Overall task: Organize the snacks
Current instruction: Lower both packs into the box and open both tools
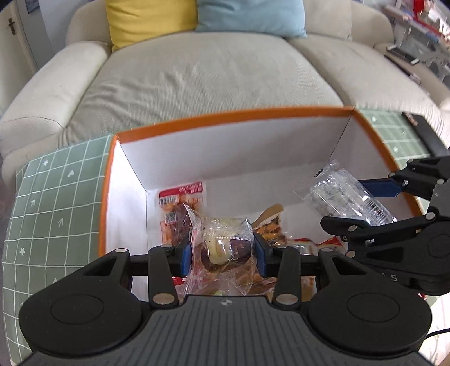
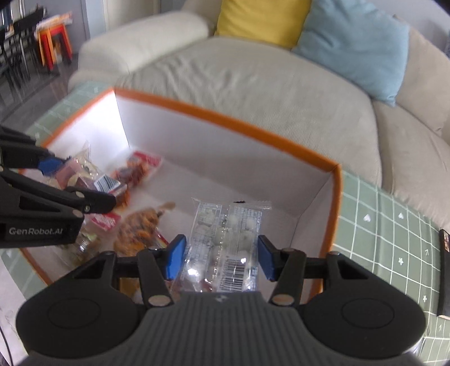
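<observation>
Two wrist views, both looking down into one box.

Sofa point(image 1: 213, 81): beige, fills the upper half of both views; its arms are cut off at the frame edges. A yellow cushion point(image 1: 149, 19) and a blue cushion point(image 1: 250, 17) lean on its back, tops cropped in the left view.

Tablecloth point(image 1: 53, 202): green with a white grid, seen at the left and upper right of the left view; the table beneath is hidden.

Box point(image 1: 233, 115): white inside, orange rim, standing on the tablecloth at centre frame. Its near wall is hidden behind the gripper bodies in both views.

Right gripper point(image 2: 220, 257): lower centre of the right view, over the right half of the box. Blue pads point(image 2: 176, 257) are set narrow against the sides of a clear packet point(image 2: 225, 239) holding pale round pieces; the packet's lower end disappears behind the gripper body. Print is too blurred to read.

Left gripper point(image 1: 222, 253): lower centre of the left view, over the left half of the box. Its pads press both sides of a clear wrapped snack point(image 1: 222, 245), brown and cream inside; contents hard to identify.

Loose snacks on the box floor: a red packet point(image 1: 180, 202) with a barcode in the far left corner, an orange-brown packet point(image 2: 143, 228) near the middle, others partly covered by the grippers and smeared by motion.

Dark flat object point(image 2: 444, 270): right edge of the right view, on the tablecloth, cut off; identity unclear.
</observation>
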A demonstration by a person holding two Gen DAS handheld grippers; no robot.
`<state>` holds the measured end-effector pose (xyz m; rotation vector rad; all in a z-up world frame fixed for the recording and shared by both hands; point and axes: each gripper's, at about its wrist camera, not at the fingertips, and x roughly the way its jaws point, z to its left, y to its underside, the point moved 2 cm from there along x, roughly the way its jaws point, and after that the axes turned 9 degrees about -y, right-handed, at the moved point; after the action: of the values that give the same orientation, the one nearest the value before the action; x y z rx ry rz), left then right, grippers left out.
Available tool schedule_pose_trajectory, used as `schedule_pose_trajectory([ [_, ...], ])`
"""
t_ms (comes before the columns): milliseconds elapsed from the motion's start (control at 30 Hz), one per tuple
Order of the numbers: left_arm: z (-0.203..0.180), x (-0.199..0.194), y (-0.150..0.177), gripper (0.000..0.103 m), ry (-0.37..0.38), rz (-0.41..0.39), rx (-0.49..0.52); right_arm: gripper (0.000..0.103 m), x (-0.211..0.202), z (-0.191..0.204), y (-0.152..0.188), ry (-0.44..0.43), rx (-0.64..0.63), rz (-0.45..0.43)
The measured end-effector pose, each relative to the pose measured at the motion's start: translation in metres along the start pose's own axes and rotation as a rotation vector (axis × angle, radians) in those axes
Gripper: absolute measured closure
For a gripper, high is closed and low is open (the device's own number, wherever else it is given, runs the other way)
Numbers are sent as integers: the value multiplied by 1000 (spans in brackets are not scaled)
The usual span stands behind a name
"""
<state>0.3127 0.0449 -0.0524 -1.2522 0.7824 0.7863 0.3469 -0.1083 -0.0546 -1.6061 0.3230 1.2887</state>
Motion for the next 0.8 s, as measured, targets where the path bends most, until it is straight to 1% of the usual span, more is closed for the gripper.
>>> schedule_pose_trajectory([
  [67, -3, 4, 0, 56, -5, 9, 19, 50, 9, -1, -1, 2, -2, 27],
  [167, -7, 10, 0, 55, -37, 20, 58, 50, 20, -2, -4, 15, -10, 62],
  [367, -12, 25, 2, 55, -79, 80, 93, 50, 40, 1, -7, 58, -30, 137],
  [467, -17, 29, 3, 55, -91, 87, 122, 49, 42, 4, -8, 67, -43, 142],
  [567, -16, 30, 3, 54, -89, 98, 110, 48, 44, 4, -8, 69, -53, 154],
  [667, -16, 28, 3, 49, -92, 103, 105, 46, 45, 4, -9, 72, -50, 162],
  [767, -18, 23, 5, 47, -98, 84, 125, 46, 44, 5, -8, 68, -47, 163],
  [800, -18, 22, 4, 45, -102, 82, 128, 46, 43, 5, -8, 66, -46, 162],
])
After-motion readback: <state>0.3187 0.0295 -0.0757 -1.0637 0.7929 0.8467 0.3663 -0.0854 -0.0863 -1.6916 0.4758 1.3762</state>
